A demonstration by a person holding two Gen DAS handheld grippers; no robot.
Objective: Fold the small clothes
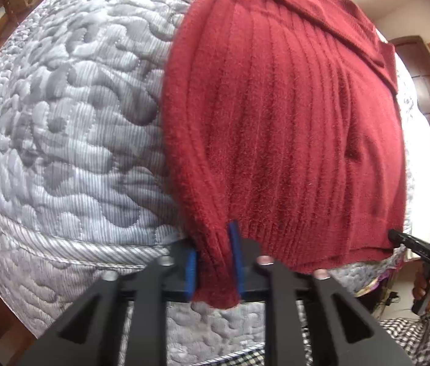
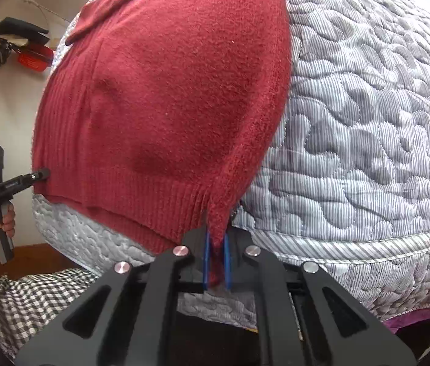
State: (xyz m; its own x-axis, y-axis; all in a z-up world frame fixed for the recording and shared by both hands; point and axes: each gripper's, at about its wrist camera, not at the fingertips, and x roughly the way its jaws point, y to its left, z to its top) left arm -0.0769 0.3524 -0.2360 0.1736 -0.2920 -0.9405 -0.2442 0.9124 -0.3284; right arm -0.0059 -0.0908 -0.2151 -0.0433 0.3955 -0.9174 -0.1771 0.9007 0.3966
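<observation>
A dark red knitted sweater (image 1: 276, 122) lies spread on the grey quilted mattress (image 1: 77, 106), with a sleeve folded across its top. My left gripper (image 1: 215, 259) is shut on the sweater's bottom left hem corner, the knit bunched between its blue pads (image 1: 235, 256). In the right wrist view the same sweater (image 2: 169, 91) fills the upper left, and my right gripper (image 2: 216, 262) is shut on its bottom right hem corner. Each view also shows the other gripper at the opposite hem corner: the right gripper (image 1: 398, 238) and the left gripper (image 2: 42, 174).
The mattress edge (image 2: 352, 250) with striped piping runs just in front of both grippers. A hand (image 2: 4, 219) and a checked sleeve (image 2: 16, 299) show at the lower left. A dark wooden door (image 1: 428, 97) stands at the right. Bare mattress (image 2: 382, 106) extends right of the sweater.
</observation>
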